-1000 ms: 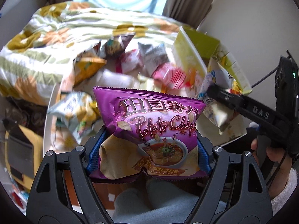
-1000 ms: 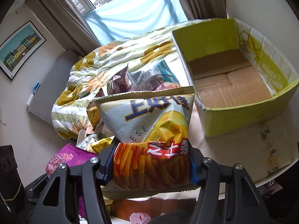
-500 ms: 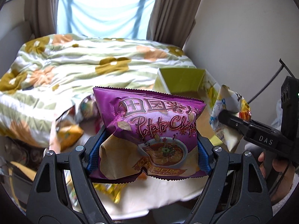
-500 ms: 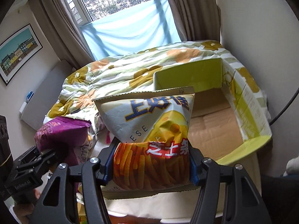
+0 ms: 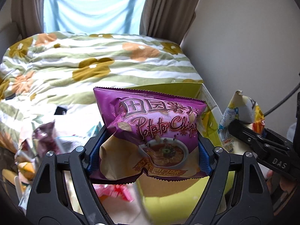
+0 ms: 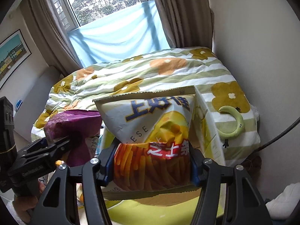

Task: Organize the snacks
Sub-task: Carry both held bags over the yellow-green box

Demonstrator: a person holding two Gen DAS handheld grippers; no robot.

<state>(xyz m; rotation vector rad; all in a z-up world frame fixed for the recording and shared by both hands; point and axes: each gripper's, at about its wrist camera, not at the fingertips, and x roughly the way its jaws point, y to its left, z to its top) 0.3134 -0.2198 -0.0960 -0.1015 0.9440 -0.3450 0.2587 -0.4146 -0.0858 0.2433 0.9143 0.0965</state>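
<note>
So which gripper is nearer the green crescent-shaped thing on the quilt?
Right. The right gripper, holding the cheese sticks bag, sits beside the green crescent; the left gripper is on its far side.

Ahead of the grippers lay a bed under a floral striped quilt (image 5: 97, 69). Beyond it stood a window (image 6: 101, 1) with trees outside, its lower part covered by a pale blue cloth (image 6: 120, 35) between beige curtains (image 6: 180, 15). To the right rose a plain wall (image 5: 243, 56); to the left hung a framed picture (image 6: 13, 54). Daylight came in.
</note>
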